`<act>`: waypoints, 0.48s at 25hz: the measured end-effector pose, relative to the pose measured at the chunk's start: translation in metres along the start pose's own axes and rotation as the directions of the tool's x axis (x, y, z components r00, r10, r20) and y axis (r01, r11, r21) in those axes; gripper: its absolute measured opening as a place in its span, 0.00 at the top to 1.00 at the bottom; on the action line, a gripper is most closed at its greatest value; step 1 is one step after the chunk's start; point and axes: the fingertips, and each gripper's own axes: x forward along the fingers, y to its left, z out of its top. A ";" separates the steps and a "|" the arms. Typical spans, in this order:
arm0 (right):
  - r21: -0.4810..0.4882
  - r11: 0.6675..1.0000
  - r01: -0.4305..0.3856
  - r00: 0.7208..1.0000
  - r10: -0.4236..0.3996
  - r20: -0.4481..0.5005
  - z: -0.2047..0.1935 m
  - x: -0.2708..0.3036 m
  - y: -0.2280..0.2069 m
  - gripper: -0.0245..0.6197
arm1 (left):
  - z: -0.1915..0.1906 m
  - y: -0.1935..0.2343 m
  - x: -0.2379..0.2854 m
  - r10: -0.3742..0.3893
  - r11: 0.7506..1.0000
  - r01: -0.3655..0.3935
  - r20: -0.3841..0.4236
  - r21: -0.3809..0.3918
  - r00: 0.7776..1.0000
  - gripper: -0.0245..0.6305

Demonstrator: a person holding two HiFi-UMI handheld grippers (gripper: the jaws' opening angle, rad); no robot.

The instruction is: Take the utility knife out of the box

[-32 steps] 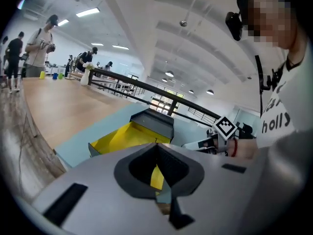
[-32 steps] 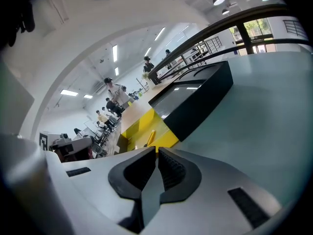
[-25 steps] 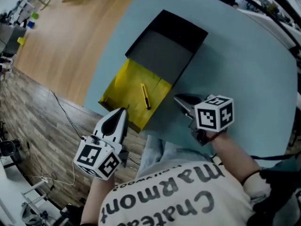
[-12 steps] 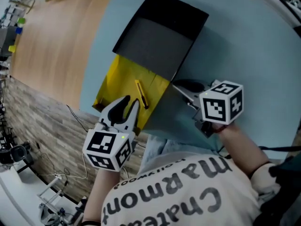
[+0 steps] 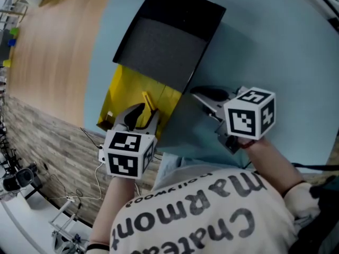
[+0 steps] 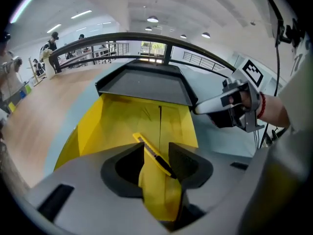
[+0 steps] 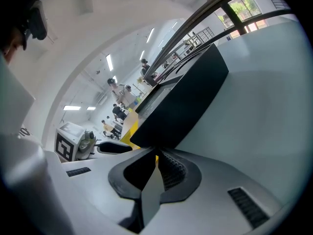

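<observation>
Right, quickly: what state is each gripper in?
Left gripper: open, jaws just opening, utility knife between them, ungripped.
Right gripper: closed on the box edge.

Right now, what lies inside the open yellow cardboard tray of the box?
A slim yellow utility knife lies slanted on the floor of the yellow tray. The tray's far part is under the black cover, so that part cannot be seen.

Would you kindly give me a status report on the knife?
Left gripper just opened, jaws astride utility knife, not gripping. Right gripper pinching black sleeve corner. Knife flat in yellow tray; path clear.
</observation>
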 end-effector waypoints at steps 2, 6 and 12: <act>0.006 1.000 0.006 1.000 -0.006 0.013 0.003 -0.003 -0.002 0.90 | -0.002 0.002 0.006 0.013 1.000 -0.013 -0.033 0.022 0.999 0.72; 0.006 1.000 0.016 0.999 -0.016 0.027 0.005 -0.007 -0.005 0.90 | -0.007 0.005 0.012 0.037 0.998 -0.034 -0.065 0.052 0.997 0.72; 0.005 1.000 0.029 0.999 -0.030 0.028 0.002 -0.013 -0.008 0.90 | -0.011 0.004 0.018 0.046 0.995 -0.038 -0.089 0.091 0.995 0.72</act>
